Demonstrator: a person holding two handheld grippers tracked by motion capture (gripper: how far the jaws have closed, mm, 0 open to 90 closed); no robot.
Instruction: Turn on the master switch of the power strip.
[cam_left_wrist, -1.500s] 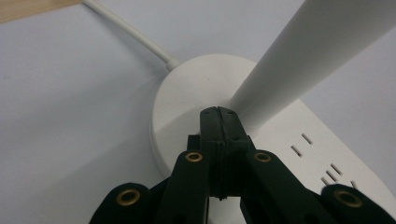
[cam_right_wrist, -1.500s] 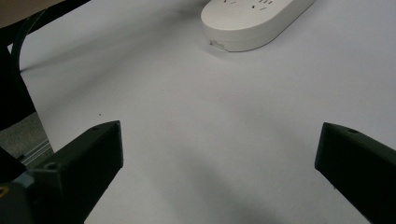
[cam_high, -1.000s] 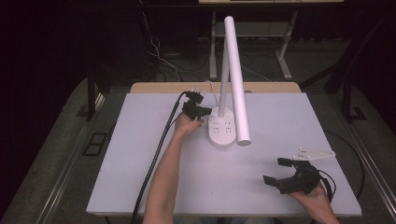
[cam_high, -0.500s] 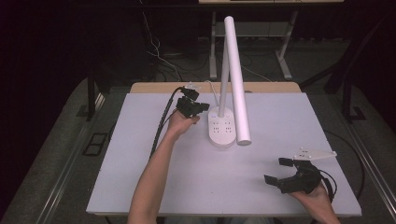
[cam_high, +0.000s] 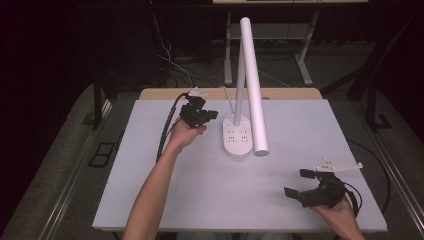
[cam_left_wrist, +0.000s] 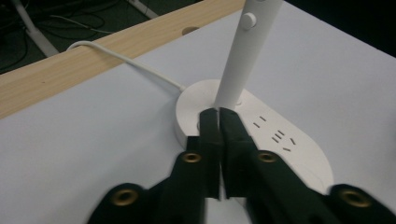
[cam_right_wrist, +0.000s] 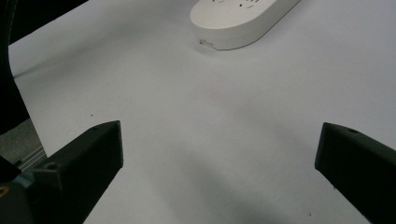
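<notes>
While the left gripper (cam_high: 212, 115) hangs just off the left side of the desk lamp (cam_high: 240, 135), its jaws are all but closed, with a thin slit between the pads and nothing held; they have just been opening a hair; in the left gripper view the tips (cam_left_wrist: 218, 116) point at the foot of the lamp's upright stem (cam_left_wrist: 238, 60), close above the oval base (cam_left_wrist: 299, 144) with its socket slots. The lamp stands near the far middle of the white table (cam_high: 150, 190), its long head (cam_high: 256, 100) slanting down toward the person, its cord (cam_left_wrist: 126, 60) trailing off over the wooden edge (cam_left_wrist: 56, 79). The right gripper (cam_high: 306, 186) rests at the near right corner, jaws spread wide and empty, well apart from the lamp. My worry is a sideways knock: closed tips pushed against the slim stem could rock or skate the base, since nothing steadies it; a snagged cord would drag it too; the overhanging head makes any tilt worse.
</notes>
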